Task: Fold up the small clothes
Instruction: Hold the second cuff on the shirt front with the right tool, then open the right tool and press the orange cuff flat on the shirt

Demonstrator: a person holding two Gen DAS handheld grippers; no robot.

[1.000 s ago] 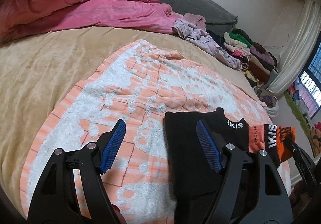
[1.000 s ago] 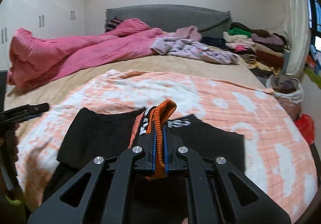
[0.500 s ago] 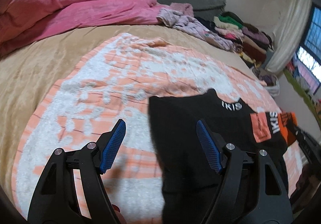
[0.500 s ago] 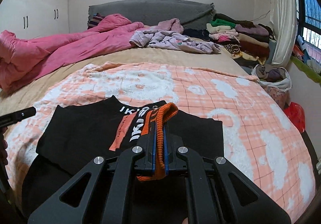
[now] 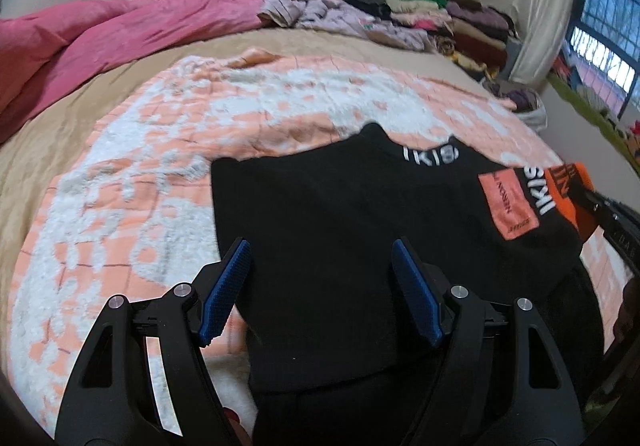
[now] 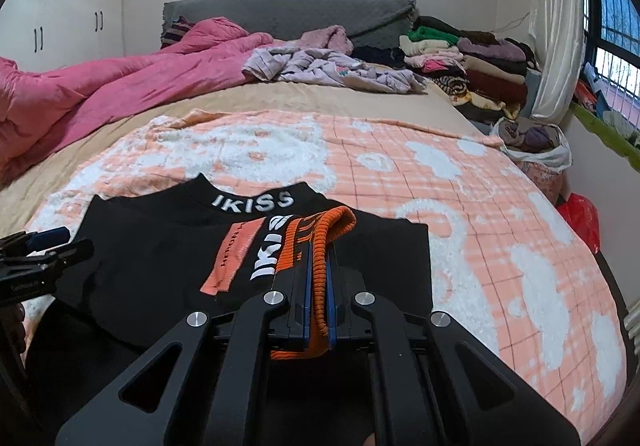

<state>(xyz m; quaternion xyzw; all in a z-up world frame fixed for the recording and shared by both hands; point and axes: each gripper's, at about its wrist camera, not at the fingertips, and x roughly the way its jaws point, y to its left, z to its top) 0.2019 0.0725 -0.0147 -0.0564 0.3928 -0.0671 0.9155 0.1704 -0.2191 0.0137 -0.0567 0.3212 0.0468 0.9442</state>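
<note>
A small black top [image 5: 320,206] with a white "IKISS" collar lies flat on the orange-and-white blanket [image 5: 140,182]. Its sleeve is folded across the chest, showing an orange patch and an orange ribbed cuff [image 6: 334,224]. My right gripper [image 6: 318,246] is shut on that cuff, low over the top's middle. The cuff [image 5: 568,182] and the right gripper [image 5: 608,210] also show at the right edge of the left wrist view. My left gripper [image 5: 320,250] stands open above the top's near left part, with nothing pressed between its blue pads [image 5: 228,286]. In the right wrist view the left gripper [image 6: 52,242] sits at the garment's left edge.
A pink duvet [image 6: 100,86] covers the far left of the bed. Loose lilac clothes [image 6: 320,66] lie by the grey headboard [image 6: 280,10]. Folded clothes [image 6: 472,62] are stacked at the far right. A white bag [image 6: 532,142] and a red bag [image 6: 580,214] sit beside the bed.
My left gripper has slid right, from over the blanket to over the black top. The right gripper has sunk with the cuff, laying the sleeve lower across the chest.
</note>
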